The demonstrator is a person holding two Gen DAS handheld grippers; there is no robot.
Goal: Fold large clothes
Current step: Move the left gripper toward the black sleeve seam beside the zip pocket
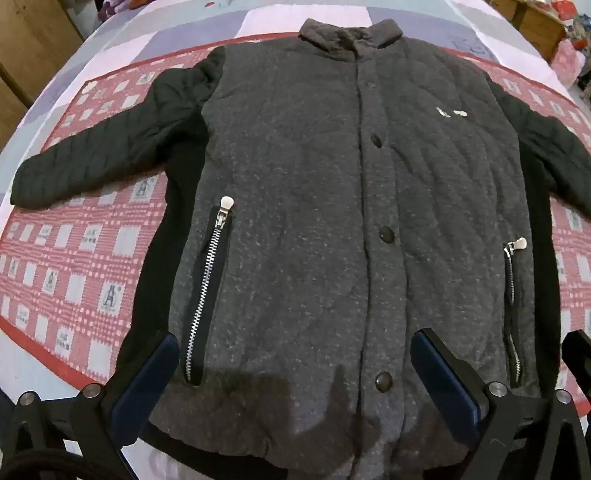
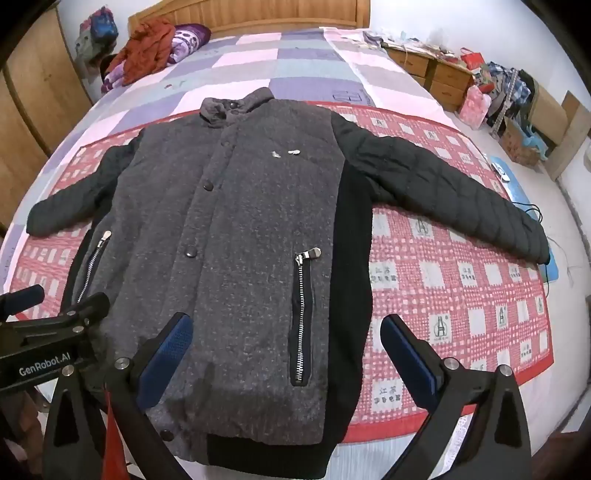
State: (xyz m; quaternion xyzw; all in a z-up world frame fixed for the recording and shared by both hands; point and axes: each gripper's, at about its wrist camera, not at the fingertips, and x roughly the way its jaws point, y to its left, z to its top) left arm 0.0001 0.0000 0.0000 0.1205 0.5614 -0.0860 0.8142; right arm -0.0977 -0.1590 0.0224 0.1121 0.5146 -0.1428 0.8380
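Observation:
A large grey jacket (image 1: 314, 221) with black quilted sleeves lies flat, front up and buttoned, on a red-and-white checked blanket (image 1: 74, 251); it also shows in the right wrist view (image 2: 229, 240). Both sleeves are spread out: the left sleeve (image 1: 96, 147) and the right sleeve (image 2: 450, 184). My left gripper (image 1: 291, 373) is open and empty, hovering over the jacket's lower hem near the bottom button. My right gripper (image 2: 286, 354) is open and empty over the hem by the right zip pocket (image 2: 303, 317). The left gripper's body (image 2: 48, 332) shows at the left of the right wrist view.
The blanket (image 2: 461, 295) lies on a bed with a pastel checked sheet (image 2: 295, 66). A pile of clothes (image 2: 155, 48) sits by the wooden headboard (image 2: 258, 14). Wooden drawers (image 2: 436, 74) and clutter stand at the right; a wardrobe (image 2: 29, 92) stands at the left.

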